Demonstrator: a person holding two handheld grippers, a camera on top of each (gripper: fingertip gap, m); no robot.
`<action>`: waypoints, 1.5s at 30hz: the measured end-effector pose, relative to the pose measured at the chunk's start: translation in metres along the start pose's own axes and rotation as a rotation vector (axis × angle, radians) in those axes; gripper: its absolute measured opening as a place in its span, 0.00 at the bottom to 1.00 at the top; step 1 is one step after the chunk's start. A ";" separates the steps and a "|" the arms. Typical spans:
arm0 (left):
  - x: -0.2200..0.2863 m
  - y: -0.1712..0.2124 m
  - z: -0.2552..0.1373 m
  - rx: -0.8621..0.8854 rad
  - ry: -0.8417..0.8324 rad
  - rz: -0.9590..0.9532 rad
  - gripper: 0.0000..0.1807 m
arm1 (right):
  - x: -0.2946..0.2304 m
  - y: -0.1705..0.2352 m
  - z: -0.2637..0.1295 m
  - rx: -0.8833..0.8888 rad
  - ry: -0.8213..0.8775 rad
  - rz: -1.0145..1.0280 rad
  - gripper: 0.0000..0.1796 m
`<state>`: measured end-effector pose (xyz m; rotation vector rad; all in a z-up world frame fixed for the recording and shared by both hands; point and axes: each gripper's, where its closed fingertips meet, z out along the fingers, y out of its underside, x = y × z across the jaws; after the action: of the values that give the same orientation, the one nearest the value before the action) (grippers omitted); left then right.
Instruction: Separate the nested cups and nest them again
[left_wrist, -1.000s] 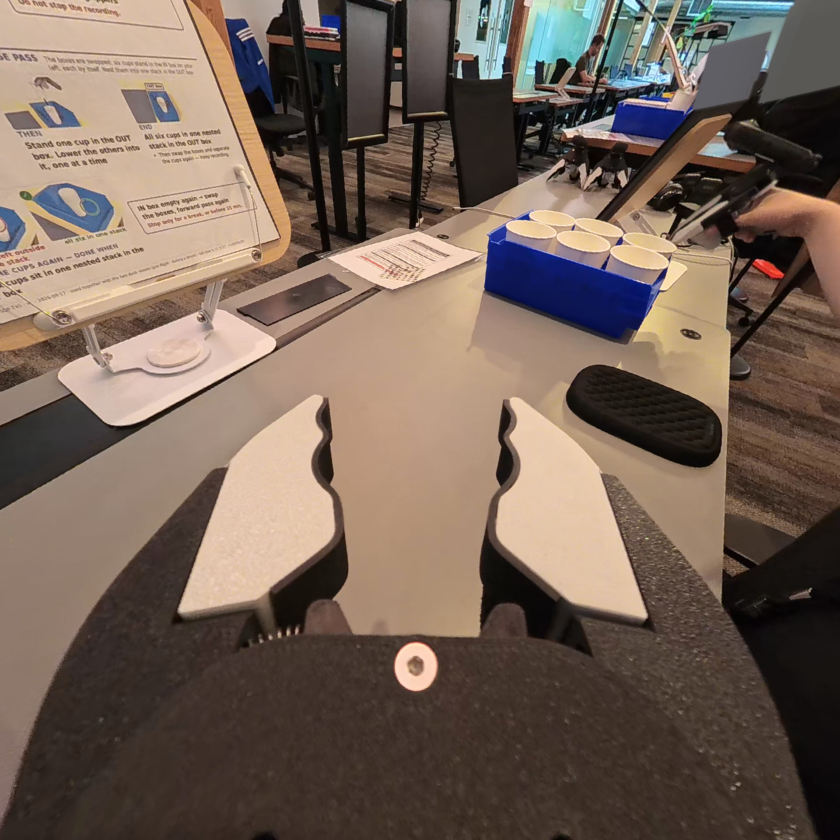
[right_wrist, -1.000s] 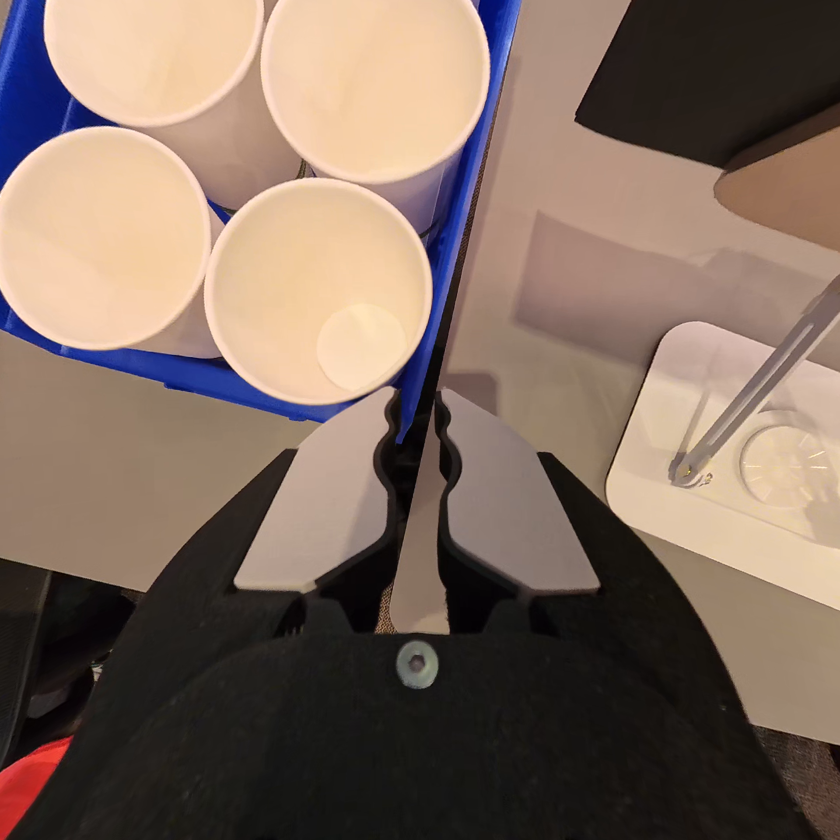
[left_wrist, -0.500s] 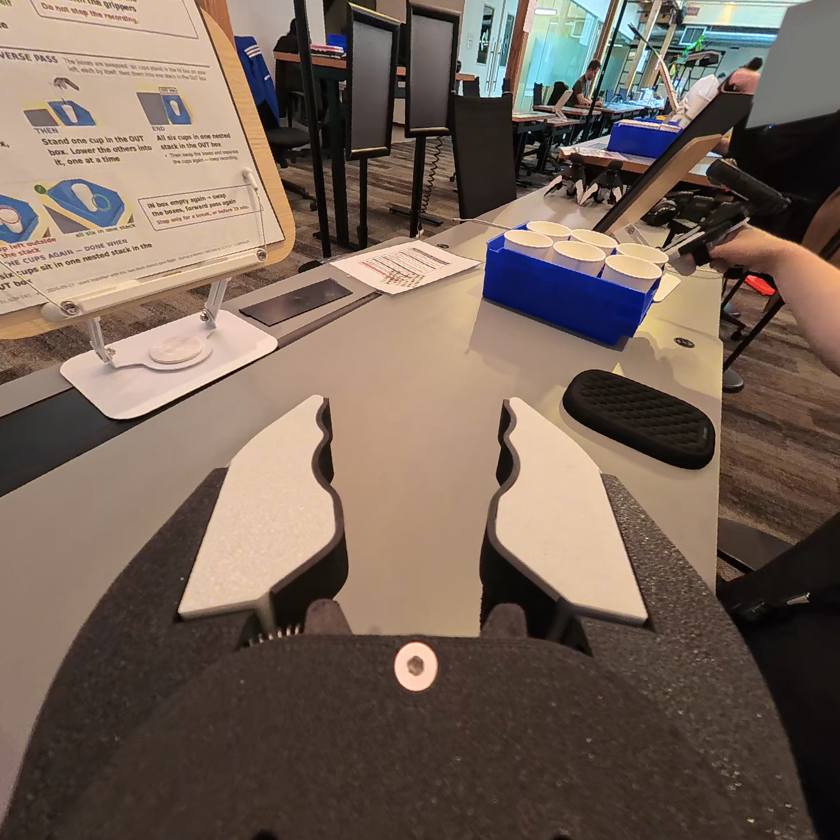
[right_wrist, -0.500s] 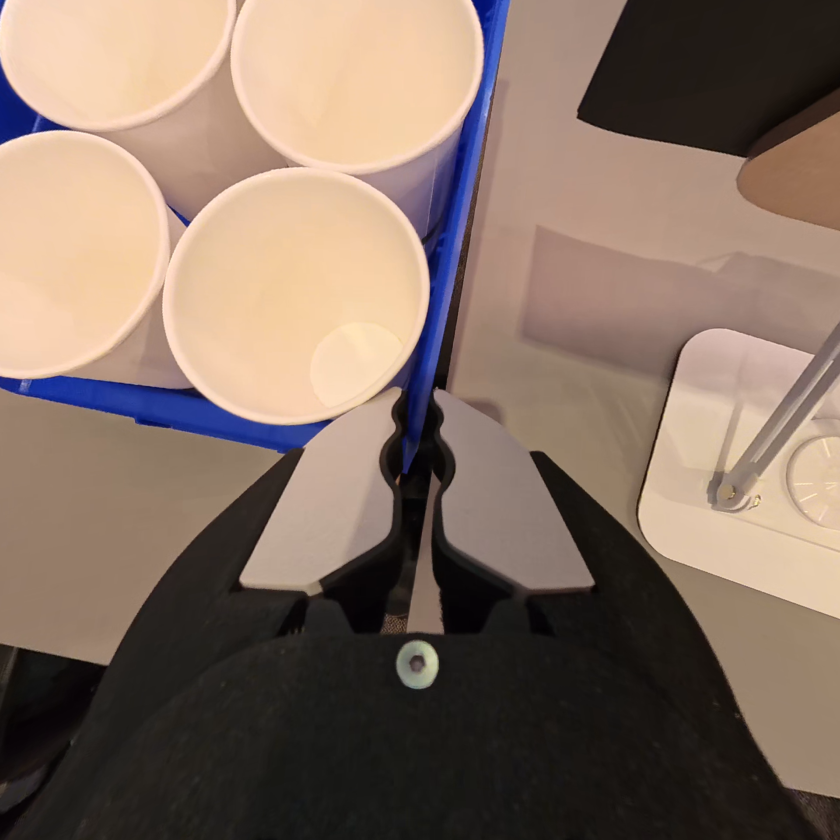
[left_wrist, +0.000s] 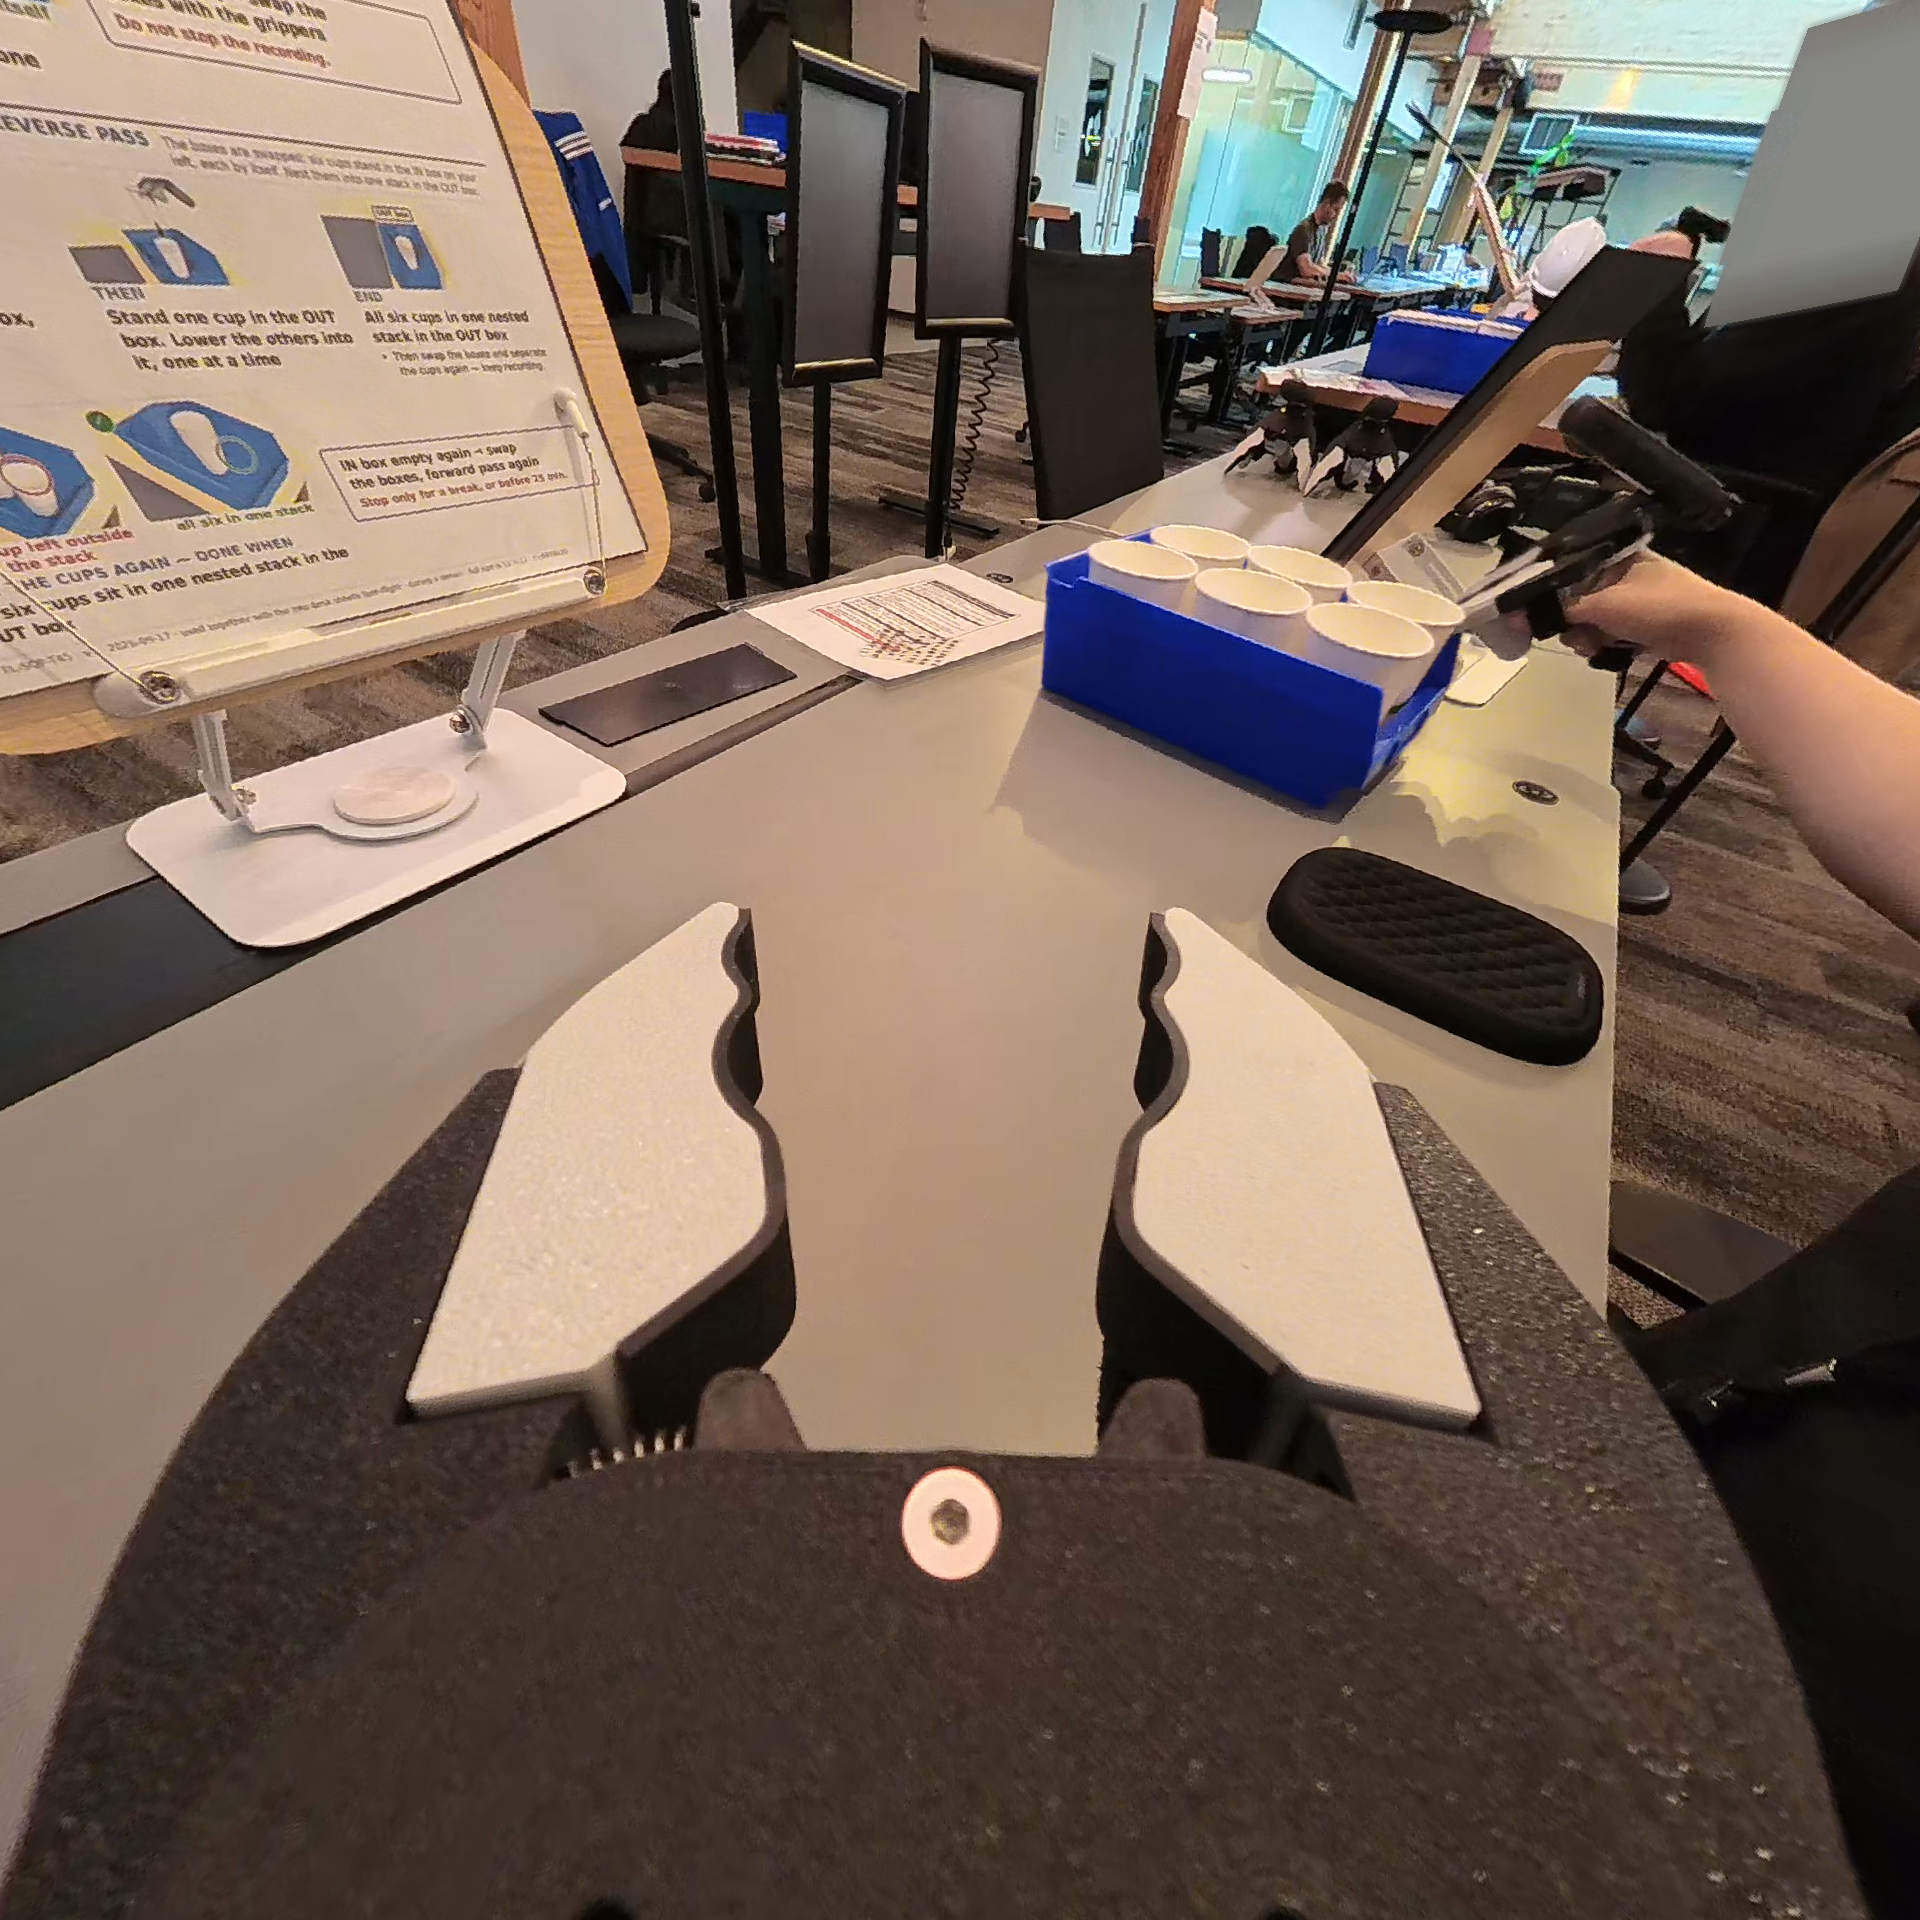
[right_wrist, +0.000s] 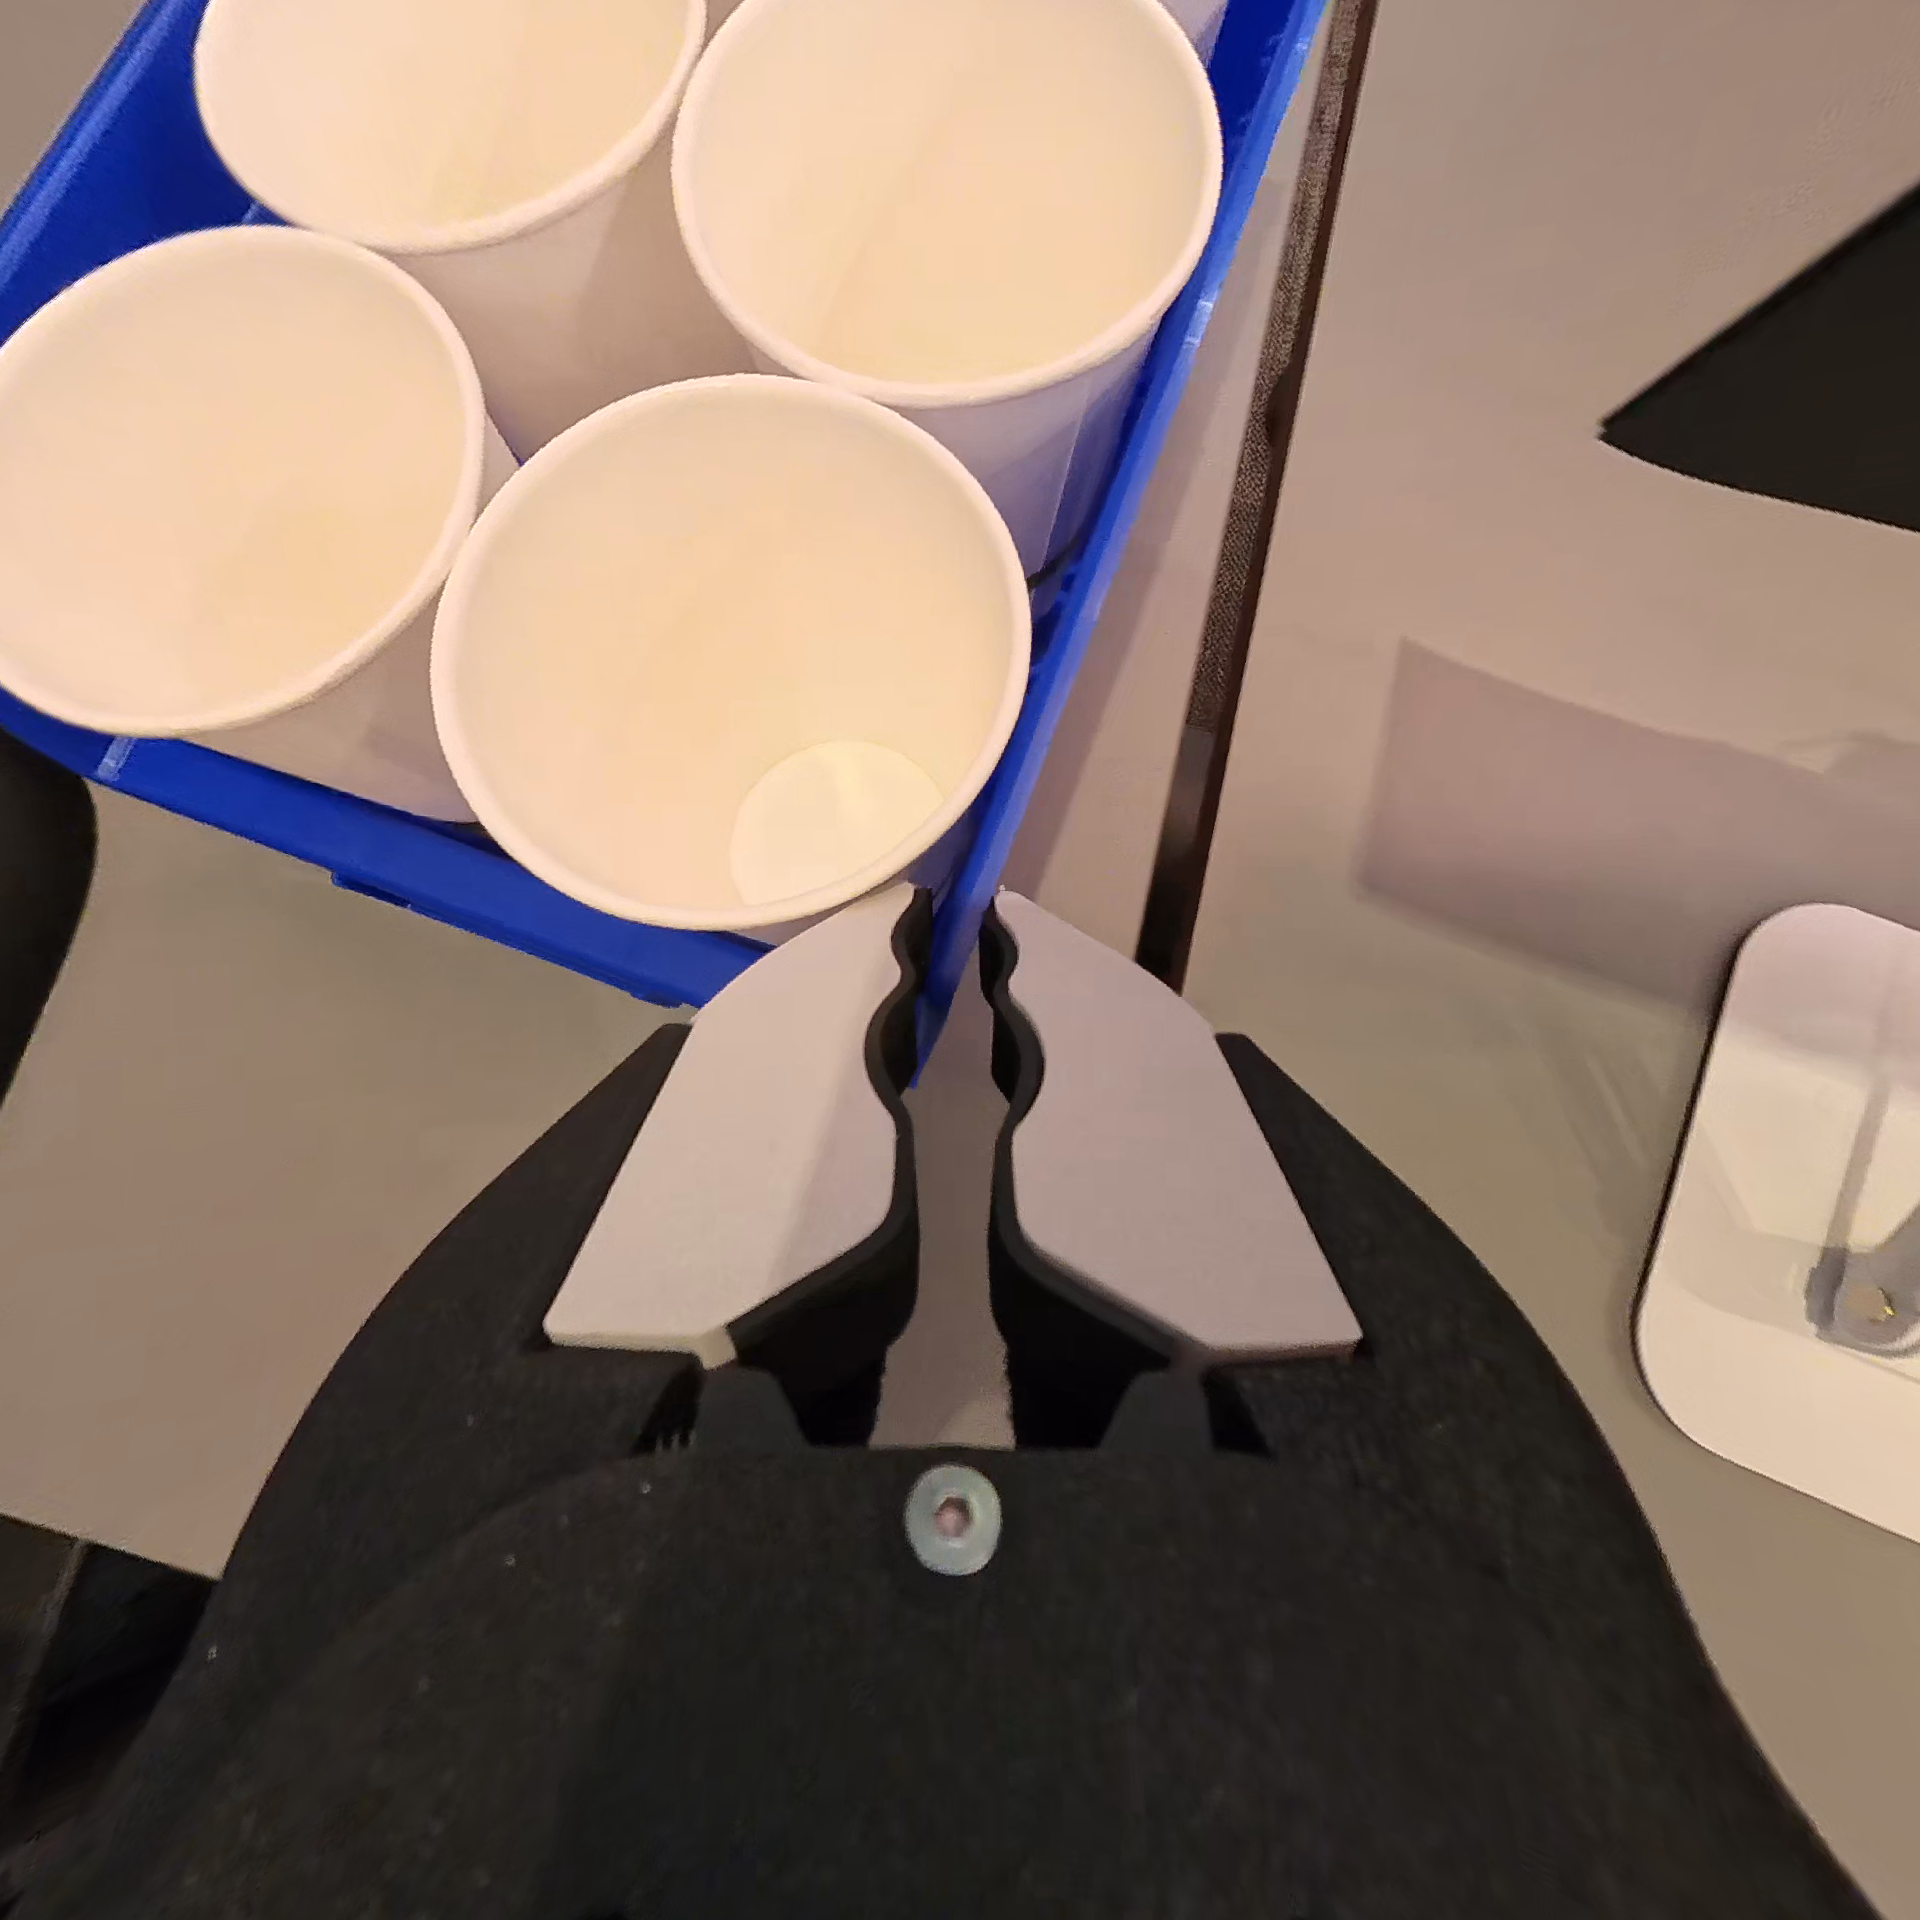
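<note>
Cups (left_wrist: 1252, 600) of white paper, six as I count them in the left wrist view, stand upright and separate inside a blue box (left_wrist: 1195, 681), none nested in another. In the right wrist view four of them show from above, and the nearest cup (right_wrist: 727, 665) sits just ahead of my right hand-held gripper (right_wrist: 948, 914), leaning toward the box corner. I have this right hand-held gripper clamped on the blue wall (right_wrist: 961, 935) of the box at its near corner: one finger is inside beside the nearest cup, the other is outside, and the thin wall is pinched between them. In the left wrist view the box end at this gripper appears lifted off the surface (left_wrist: 935, 831). To the right of the right hand-held gripper a white stand base (right_wrist: 1818, 1195) lies on the surface.

My left hand-held gripper (left_wrist: 948, 925) hovers over the bare grey surface with its fingers spread wide and nothing between them. The box is far ahead of it and to the right. A black wrist pad (left_wrist: 1434, 951) lies ahead on the right, and an instruction board (left_wrist: 291, 343) on a white base stands ahead on the left.
</note>
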<state>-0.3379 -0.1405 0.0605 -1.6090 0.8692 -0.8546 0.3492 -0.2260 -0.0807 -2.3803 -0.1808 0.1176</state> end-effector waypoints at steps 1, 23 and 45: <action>0.000 0.000 -0.002 0.003 -0.001 -0.001 0.39 | -0.004 -0.002 0.002 0.002 -0.001 -0.010 0.05; -0.004 0.006 -0.042 0.043 -0.005 -0.030 0.39 | -0.040 -0.072 -0.005 0.065 -0.049 -0.026 0.11; -0.015 0.015 -0.054 -0.024 -0.113 -0.034 0.39 | -0.026 -0.078 0.075 -0.479 -0.110 0.287 0.07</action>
<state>-0.3943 -0.1547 0.0536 -1.6799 0.7774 -0.7718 0.3060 -0.1239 -0.0806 -2.8683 0.0962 0.3780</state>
